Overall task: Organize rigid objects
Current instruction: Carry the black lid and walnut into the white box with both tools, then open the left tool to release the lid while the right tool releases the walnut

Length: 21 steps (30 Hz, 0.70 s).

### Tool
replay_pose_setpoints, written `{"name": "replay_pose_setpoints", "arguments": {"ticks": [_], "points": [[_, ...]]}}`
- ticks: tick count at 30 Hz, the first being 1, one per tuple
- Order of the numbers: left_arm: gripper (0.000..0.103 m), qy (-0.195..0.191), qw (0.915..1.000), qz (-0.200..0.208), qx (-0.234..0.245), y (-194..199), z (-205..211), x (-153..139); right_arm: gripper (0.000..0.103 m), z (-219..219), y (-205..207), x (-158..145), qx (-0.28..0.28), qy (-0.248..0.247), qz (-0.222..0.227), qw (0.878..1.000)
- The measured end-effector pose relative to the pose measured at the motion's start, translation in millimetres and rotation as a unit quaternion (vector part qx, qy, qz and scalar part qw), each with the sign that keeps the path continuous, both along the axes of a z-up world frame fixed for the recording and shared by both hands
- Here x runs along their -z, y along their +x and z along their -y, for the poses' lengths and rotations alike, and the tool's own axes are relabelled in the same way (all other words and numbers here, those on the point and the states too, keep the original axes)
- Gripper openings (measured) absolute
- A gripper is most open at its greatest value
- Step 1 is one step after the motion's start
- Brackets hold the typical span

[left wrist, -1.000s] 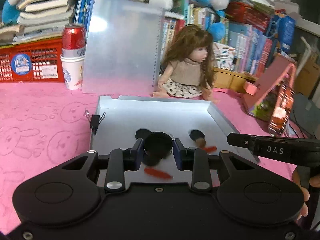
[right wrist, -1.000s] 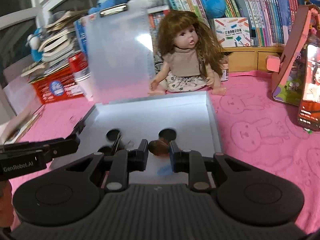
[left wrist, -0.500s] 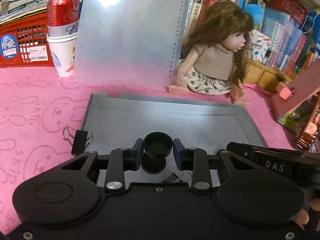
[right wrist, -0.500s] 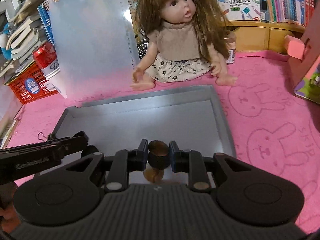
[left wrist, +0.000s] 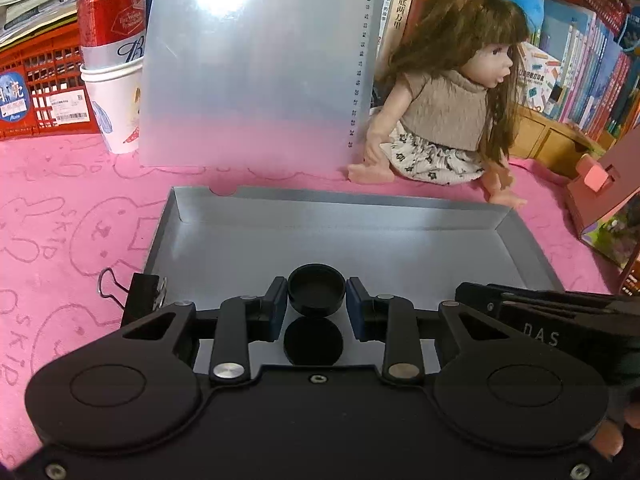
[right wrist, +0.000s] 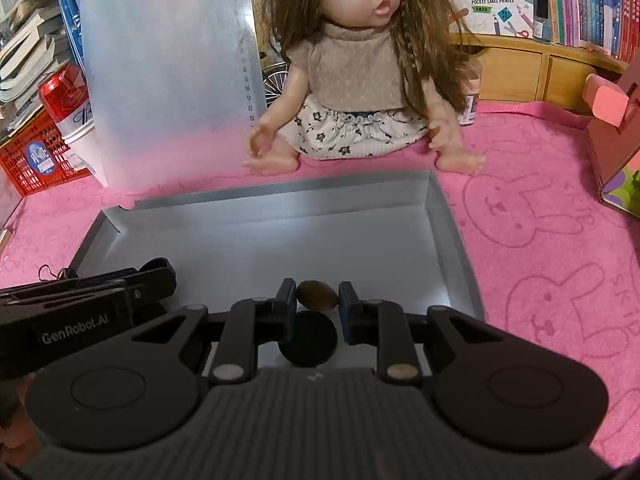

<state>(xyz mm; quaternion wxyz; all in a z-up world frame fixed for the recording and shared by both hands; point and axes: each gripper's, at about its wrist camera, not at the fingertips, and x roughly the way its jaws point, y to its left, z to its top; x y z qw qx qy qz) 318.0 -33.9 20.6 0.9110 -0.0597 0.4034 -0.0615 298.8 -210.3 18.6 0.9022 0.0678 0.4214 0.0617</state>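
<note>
The left gripper [left wrist: 317,304] is clenched on a black cap [left wrist: 317,290], pinched by its sides and held above its dark shadow, low centre of the left wrist view. The right gripper [right wrist: 317,306] grips a small brown disc [right wrist: 317,295] on edge in the same way, low centre of its own view. Both hang over the near end of the grey tray [left wrist: 524,236], probably so each piece can be set down inside its walls. A binder clip [left wrist: 132,296] sits on the tray's left edge; a doll [right wrist: 360,68] sits behind, top centre.
</note>
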Motion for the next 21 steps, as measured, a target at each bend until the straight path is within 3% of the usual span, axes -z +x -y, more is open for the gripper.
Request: {"name": "replay_pose_setpoints", "arguments": {"ticks": [21], "points": [[0.031,0.025,0.9996,0.011,0.006,-4.4,6.3,4.8,0.031,-2.4,-2.0,0.8,-0.007,0.002,0.007,1.000]]}}
